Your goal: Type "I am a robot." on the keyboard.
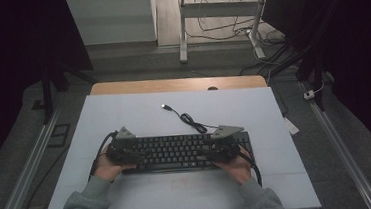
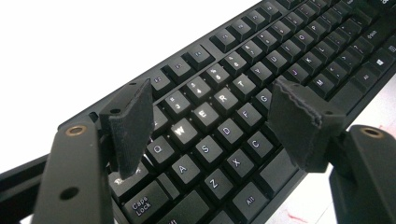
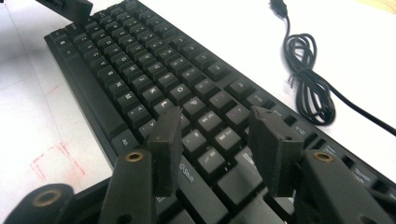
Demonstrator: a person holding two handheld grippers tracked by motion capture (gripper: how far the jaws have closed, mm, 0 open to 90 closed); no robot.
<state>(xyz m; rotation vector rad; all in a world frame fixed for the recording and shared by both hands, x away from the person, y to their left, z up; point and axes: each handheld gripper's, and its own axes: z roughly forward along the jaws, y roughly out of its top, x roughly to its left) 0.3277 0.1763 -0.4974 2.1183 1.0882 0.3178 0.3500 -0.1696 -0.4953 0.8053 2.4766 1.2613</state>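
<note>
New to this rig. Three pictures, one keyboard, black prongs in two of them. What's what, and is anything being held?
No robot here: a person holds a two-jaw tool in each hand. The high view looks down from above; the left gripper and right gripper sit over the two ends of a black keyboard on a white table. Its cable lies coiled behind it, with the plug loose on the table.

The other two pictures come from cameras riding on the tools, looking along their black jaws. The left gripper hangs over the W, E, R keys, the right gripper over the keys near Shift. Both stand open with nothing between the pads, so nothing is held.
</note>
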